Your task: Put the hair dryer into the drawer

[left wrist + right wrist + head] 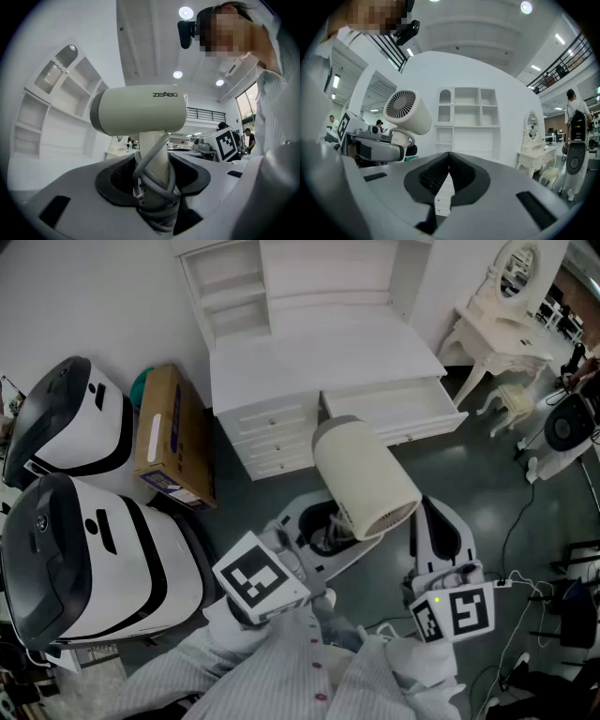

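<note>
A cream hair dryer stands upright in front of the white dresser, its barrel lying level above the jaws. My left gripper is shut on its handle, which has a grey cord wound round it. In the left gripper view the hair dryer fills the middle, and the left gripper clamps the handle low down. The dresser's top right drawer is pulled out, just beyond the dryer. My right gripper is to the right of the dryer, shut and empty. In its own view the right gripper faces the dresser, with the hair dryer at left.
A cardboard box leans left of the dresser. Two white and black machines stand on the left. A white vanity table with a stool is at the right, and a cable trails over the dark floor.
</note>
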Motion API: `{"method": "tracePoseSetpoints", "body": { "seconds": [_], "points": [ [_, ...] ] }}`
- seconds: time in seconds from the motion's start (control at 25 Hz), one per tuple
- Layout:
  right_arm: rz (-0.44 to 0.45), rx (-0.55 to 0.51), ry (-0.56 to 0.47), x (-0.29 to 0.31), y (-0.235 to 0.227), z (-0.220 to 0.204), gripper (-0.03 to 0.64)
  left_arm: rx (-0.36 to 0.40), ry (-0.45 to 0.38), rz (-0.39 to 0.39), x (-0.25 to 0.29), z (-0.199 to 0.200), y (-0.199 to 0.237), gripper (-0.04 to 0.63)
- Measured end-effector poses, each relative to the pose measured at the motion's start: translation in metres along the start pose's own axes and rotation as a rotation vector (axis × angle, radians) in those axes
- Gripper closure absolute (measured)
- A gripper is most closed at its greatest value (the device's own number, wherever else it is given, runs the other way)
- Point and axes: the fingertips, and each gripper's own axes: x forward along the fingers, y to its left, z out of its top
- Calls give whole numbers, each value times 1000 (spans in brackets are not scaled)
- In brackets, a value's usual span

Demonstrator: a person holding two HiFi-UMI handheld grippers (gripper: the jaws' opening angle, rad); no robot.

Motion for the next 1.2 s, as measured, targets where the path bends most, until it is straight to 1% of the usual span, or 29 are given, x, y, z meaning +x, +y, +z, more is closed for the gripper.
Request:
{"method": "tracePoseSetpoints", "body": {
  "seconds": [0.12, 0.4, 0.64, 0.84, 1.0, 1.2],
  "points": [
    [-3, -3, -5, -1, -2, 1, 604, 0, 12, -3, 2, -1, -1, 376],
    [-9, -5, -6, -11, -11, 1, 604, 5, 2, 15, 7, 0, -6, 376],
    [-13, 1, -12, -26, -21, -5, 604, 21, -1, 26, 15, -5, -19, 376],
    [-4, 1, -9, -34, -28, -10, 604, 21, -6, 41, 19, -11, -30, 376],
    [6, 3, -10, -31, -36, -10, 604, 11, 10, 67, 23, -16, -24, 376],
    [18, 6, -3, -15, -49, -13, 604, 11, 4, 86, 33, -15, -7, 376]
  ]
}}
